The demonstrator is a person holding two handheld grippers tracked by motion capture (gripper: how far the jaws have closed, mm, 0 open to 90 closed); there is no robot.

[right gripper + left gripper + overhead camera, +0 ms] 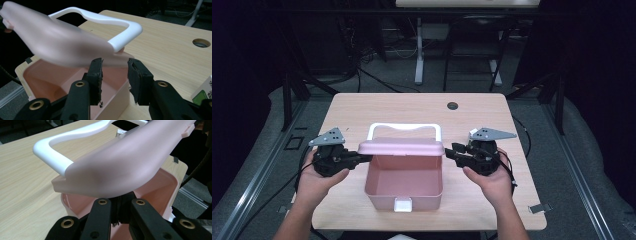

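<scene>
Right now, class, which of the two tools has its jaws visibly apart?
The right tool: a clear gap separates its jaws. The left tool's jaws are nearly together under the lid.

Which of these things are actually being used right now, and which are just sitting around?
In use:
pink box
lid with white handle
left hand-held gripper
right hand-held gripper

Lying about:
green-and-white carton
clip at the table edge
hole in the table

Black left gripper (362, 158) and right gripper (451, 150) — brass-ringed screws, grey 3-cornered plates, trailing black cables.
</scene>
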